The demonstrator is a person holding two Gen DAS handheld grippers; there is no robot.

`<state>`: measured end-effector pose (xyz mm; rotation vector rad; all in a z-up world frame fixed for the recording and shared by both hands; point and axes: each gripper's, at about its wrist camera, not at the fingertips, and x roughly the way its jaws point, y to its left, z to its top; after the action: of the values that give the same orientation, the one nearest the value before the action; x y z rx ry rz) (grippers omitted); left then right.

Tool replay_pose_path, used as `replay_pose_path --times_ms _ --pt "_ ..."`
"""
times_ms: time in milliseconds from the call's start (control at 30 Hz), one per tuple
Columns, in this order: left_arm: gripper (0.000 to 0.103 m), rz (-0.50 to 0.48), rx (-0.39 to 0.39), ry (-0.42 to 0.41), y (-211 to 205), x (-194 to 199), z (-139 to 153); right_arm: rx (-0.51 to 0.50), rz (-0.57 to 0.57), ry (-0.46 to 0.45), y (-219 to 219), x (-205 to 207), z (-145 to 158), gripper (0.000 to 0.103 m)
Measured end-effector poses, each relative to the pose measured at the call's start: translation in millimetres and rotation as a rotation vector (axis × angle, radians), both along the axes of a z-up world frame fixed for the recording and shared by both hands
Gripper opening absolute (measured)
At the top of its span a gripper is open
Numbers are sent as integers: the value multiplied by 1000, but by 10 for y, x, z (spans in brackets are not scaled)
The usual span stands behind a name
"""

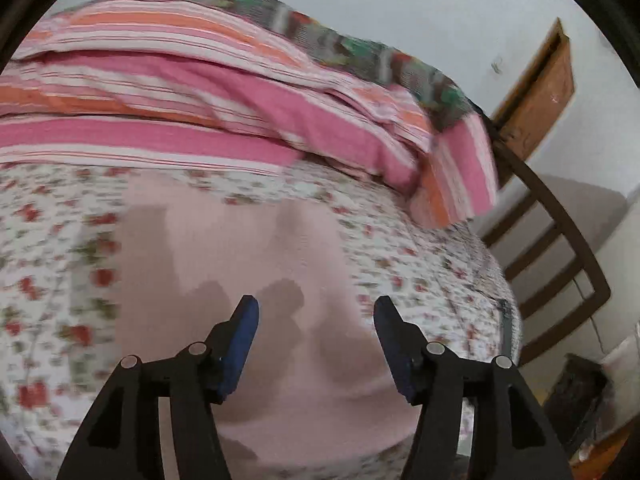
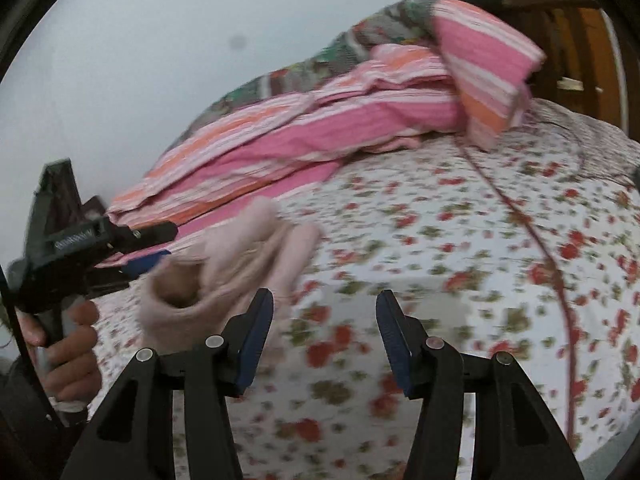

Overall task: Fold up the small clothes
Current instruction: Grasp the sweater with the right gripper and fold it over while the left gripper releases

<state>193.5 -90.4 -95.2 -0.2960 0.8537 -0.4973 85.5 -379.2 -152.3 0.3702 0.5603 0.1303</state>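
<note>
A pale pink knitted garment [image 1: 248, 240] lies spread flat on the floral bed sheet [image 1: 40, 280] in the left wrist view. My left gripper [image 1: 316, 302] hovers over its near part, jaws open, nothing between the blue pads. In the right wrist view the same garment [image 2: 240, 256] looks bunched, with a rolled opening at its left end. The left gripper [image 2: 168, 242] sits at its left edge, held by a hand [image 2: 72, 344]. My right gripper [image 2: 325, 294] stands open over bare floral sheet [image 2: 460, 240], just right of the garment, holding nothing.
A pink, orange and white striped blanket [image 1: 200, 92] is heaped along the far side of the bed [image 2: 320, 120]. A dark wooden bed frame [image 1: 560, 240] and a wooden door [image 1: 540, 92] are at the right. A thin red cord [image 2: 532, 232] crosses the sheet.
</note>
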Motion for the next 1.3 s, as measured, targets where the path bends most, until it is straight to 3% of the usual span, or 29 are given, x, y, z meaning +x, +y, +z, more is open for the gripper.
replay_pose_path --times_ms 100,167,267,400,500,533,633,733,800,933,1133,1167,1200,1300 --pt "58 107 119 7 317 46 -135 50 74 -31 184 30 139 53" --pt "58 135 143 24 509 60 -267 73 122 -48 329 93 227 54" --pt "59 123 70 50 764 4 -440 38 150 -43 595 310 296 55" --pt "66 67 1 44 867 -131 -567 21 168 89 918 786 104 54" --pt "66 15 6 27 854 -206 -662 -61 171 150 1100 968 -21 38" --pt "66 6 16 22 849 -221 -693 -113 182 133 1148 953 -16 15" --pt "66 -36 -12 12 880 -293 -704 -86 167 15 978 751 40 15" --pt "67 -106 -14 -9 826 -411 -679 -73 81 108 790 784 -248 15" --pt "68 -133 15 -19 765 -492 -686 -56 78 107 754 774 -361 15" --pt "68 -173 114 -76 571 -727 -664 -64 69 104 778 740 -271 16" --pt "68 -161 417 -195 72 -904 -725 -55 71 105 761 744 -256 16" --pt "61 -147 435 -215 33 -912 -718 -37 76 101 742 753 -242 16" --pt "44 -141 419 -228 16 -915 -696 -18 86 93 711 745 -222 16" --pt "18 -98 292 -270 180 -943 -533 0 97 28 651 658 -172 14"
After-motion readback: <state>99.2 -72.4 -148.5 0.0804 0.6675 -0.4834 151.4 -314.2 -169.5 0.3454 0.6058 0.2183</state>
